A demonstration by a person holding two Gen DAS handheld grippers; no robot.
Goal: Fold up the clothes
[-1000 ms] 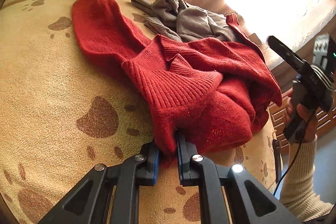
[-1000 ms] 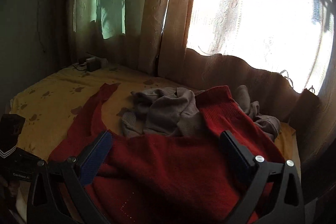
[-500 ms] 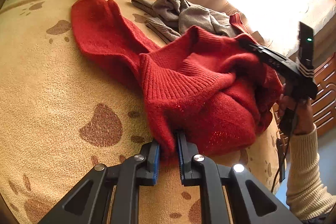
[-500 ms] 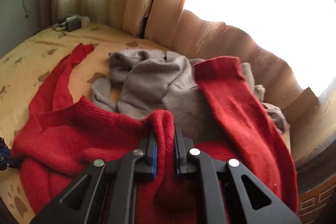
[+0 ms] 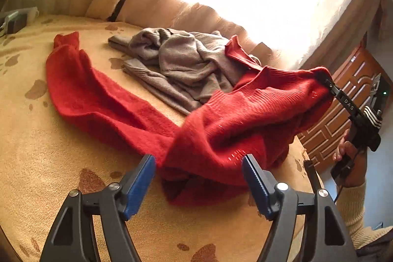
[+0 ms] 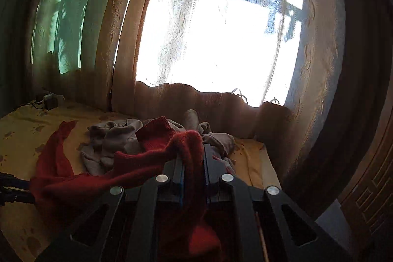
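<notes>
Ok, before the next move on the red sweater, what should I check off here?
1. Right tool shut on red sweater: ok.
2. Left tool open, holding nothing: ok.
3. Sweater spread flat for folding: not ok, bunched, one end lifted.
4. Sweater separate from grey garment: not ok, a red edge lies over it.
5. Far sleeve lying out on bedspread: ok.
6. How much fabric the right tool grips: cannot tell.

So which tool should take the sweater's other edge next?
Probably the left tool: it is open, hovering right over the red sweater on the bed. The right tool is shut on the sweater's lifted edge.
</notes>
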